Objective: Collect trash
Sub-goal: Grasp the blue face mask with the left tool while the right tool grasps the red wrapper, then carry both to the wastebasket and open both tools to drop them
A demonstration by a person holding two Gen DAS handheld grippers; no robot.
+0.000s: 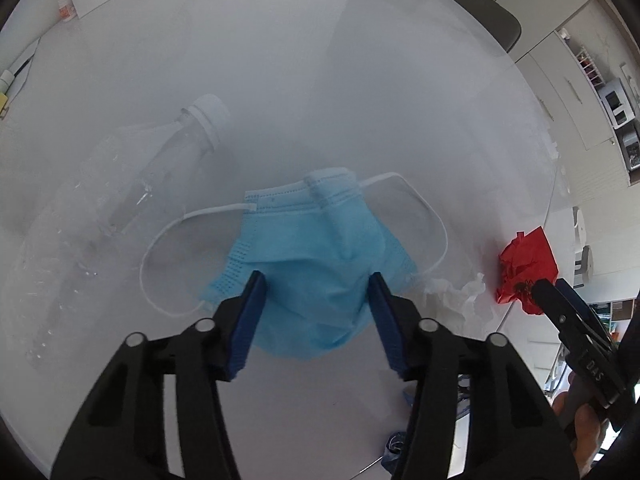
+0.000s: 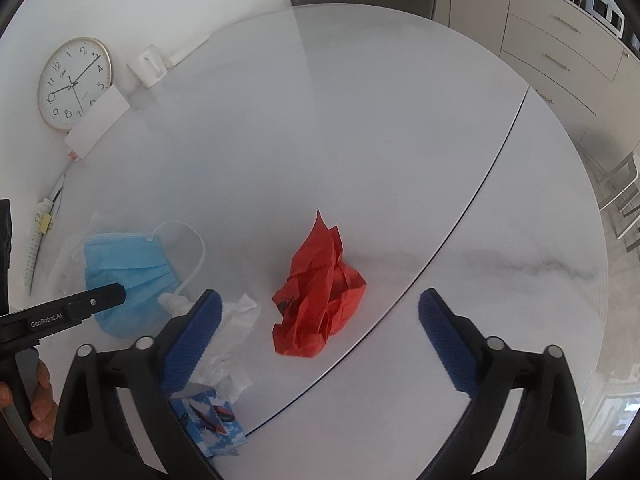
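A round white table [image 2: 360, 120] holds scattered trash. The left gripper [image 1: 316, 292] hovers with fingers apart over a blue face mask [image 1: 312, 240], gripping nothing. Beside the mask lies an empty clear plastic bottle [image 1: 160, 168], capped. The right gripper [image 2: 320, 312] is spread wide around crumpled red paper [image 2: 320, 292], not touching it, near a white tissue [image 2: 236, 320].

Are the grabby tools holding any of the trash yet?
No, nothing is held. The left tool is open over the crumpled blue face mask, and the right tool is open around the crumpled red paper.
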